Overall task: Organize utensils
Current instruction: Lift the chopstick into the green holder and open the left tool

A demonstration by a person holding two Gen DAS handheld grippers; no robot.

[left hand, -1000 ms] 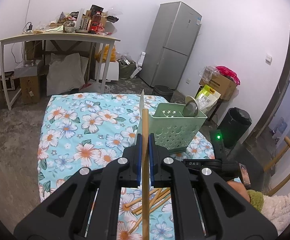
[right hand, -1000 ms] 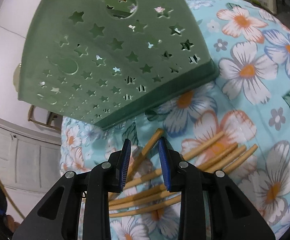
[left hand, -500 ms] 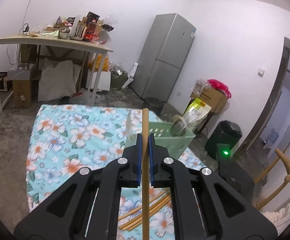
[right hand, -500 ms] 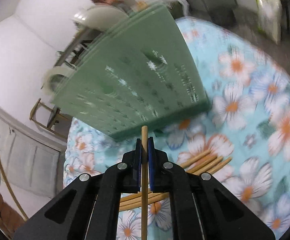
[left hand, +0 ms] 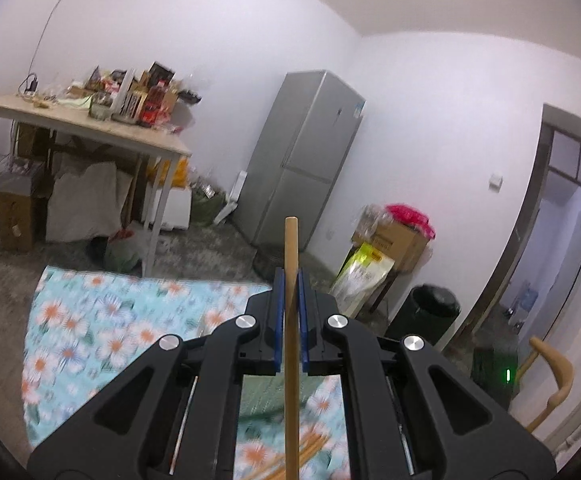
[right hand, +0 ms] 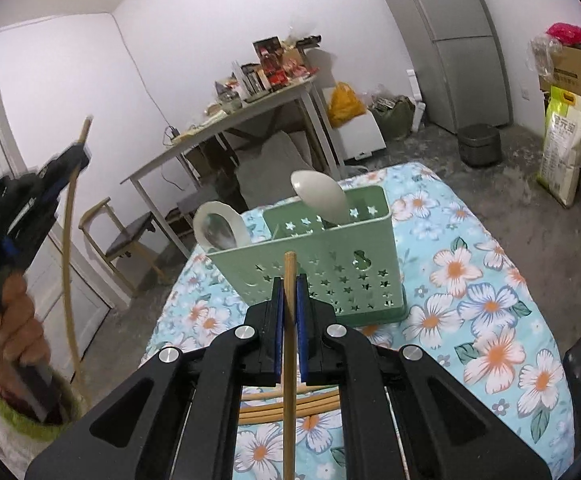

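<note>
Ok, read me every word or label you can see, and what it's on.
Nothing reads clearly.
Yellow-green sack: large characters, too blurred.
Brown cardboard box: print too small.
Grey fridge's blue sticker: too small.
Packages on the wooden desk: blurred.

In the left wrist view the floral tablecloth (left hand: pixel 102 332) is smeared with blur, and the gripper's black body hides the green caddy (left hand: pixel 266 396) almost wholly. The loose chopsticks (left hand: pixel 310 446) behind it show only as blurred tips. The held chopstick (right hand: pixel 288 380) runs off the right wrist view's bottom edge.
</note>
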